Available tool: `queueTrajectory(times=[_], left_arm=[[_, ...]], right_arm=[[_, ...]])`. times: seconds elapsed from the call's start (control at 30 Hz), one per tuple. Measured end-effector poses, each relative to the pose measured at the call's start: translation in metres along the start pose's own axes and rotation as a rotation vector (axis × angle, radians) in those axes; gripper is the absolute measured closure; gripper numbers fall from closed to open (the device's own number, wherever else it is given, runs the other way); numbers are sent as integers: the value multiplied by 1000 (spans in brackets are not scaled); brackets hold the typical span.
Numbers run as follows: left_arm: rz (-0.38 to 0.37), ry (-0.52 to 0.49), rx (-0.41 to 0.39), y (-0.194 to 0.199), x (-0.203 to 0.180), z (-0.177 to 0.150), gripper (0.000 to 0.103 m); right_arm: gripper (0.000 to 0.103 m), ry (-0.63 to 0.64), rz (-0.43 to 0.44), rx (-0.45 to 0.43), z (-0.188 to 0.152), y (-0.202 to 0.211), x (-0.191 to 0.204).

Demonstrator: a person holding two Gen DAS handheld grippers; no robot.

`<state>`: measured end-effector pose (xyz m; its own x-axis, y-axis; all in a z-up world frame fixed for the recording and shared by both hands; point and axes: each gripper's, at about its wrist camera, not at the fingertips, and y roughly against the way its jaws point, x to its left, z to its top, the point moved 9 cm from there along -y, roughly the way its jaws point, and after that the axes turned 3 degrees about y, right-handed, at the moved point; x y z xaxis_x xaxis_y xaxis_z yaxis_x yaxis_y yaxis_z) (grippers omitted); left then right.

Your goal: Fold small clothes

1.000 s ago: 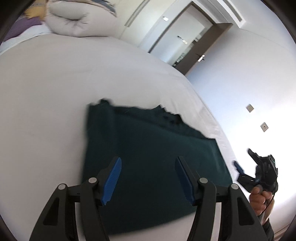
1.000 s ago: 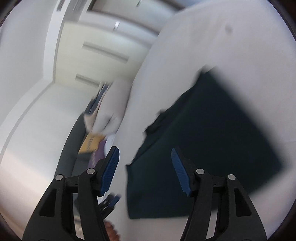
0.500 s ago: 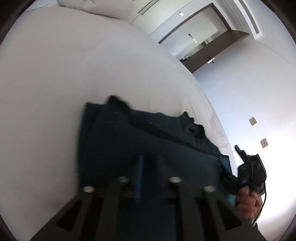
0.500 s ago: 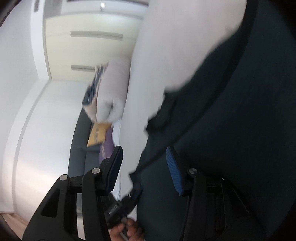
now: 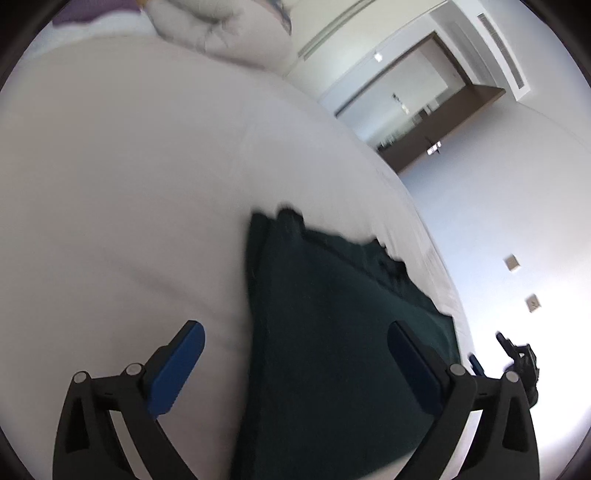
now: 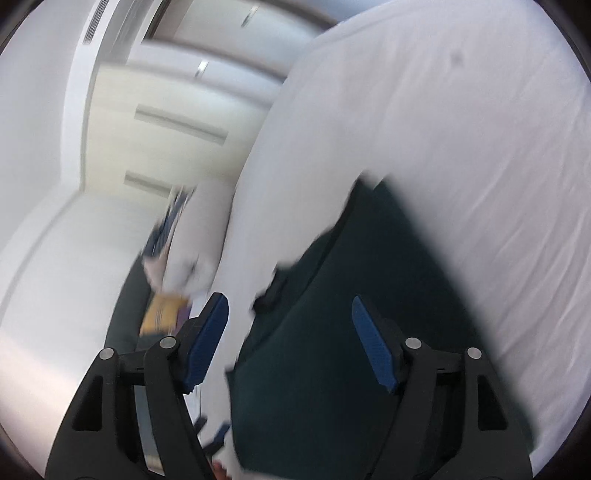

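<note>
A dark green folded garment (image 5: 332, 332) lies flat on the white bed (image 5: 129, 184). My left gripper (image 5: 295, 363) is open and empty, held above the garment's near left edge, its blue pads (image 5: 177, 365) apart. My right gripper (image 6: 291, 339) is open and empty above the same garment (image 6: 351, 332), near its left edge. The right gripper also shows small at the right edge of the left wrist view (image 5: 517, 363). Both views are motion-blurred.
A bunched white duvet (image 5: 221, 33) lies at the head of the bed, also in the right wrist view (image 6: 192, 254). A yellow cushion (image 6: 162, 317) lies beside it. The bed's far edge (image 5: 436, 251) runs near a wall with sockets and a doorway.
Half a second ago both grippers were low on the garment, the left one nearly shut. Now both have lifted off and opened wide; the garment lies folded narrower.
</note>
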<state>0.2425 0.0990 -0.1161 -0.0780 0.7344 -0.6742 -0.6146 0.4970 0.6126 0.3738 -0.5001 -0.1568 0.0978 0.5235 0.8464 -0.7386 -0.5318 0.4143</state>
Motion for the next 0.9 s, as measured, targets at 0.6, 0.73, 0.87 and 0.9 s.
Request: queueTrajectory(times=[0.6, 0.73, 0.87, 0.9], left_arm=[[-160, 151, 290, -34, -8, -44, 41], [-223, 193, 290, -33, -6, -46, 53], [-247, 246, 312, -38, 6, -49, 86], [-271, 284, 314, -39, 9, -48, 87]], right_arm=[[33, 157, 127, 488, -147, -117, 113], [33, 180, 132, 546, -161, -144, 131], [33, 210, 118, 609, -180, -171, 145], [33, 214, 110, 621, -185, -181, 148]])
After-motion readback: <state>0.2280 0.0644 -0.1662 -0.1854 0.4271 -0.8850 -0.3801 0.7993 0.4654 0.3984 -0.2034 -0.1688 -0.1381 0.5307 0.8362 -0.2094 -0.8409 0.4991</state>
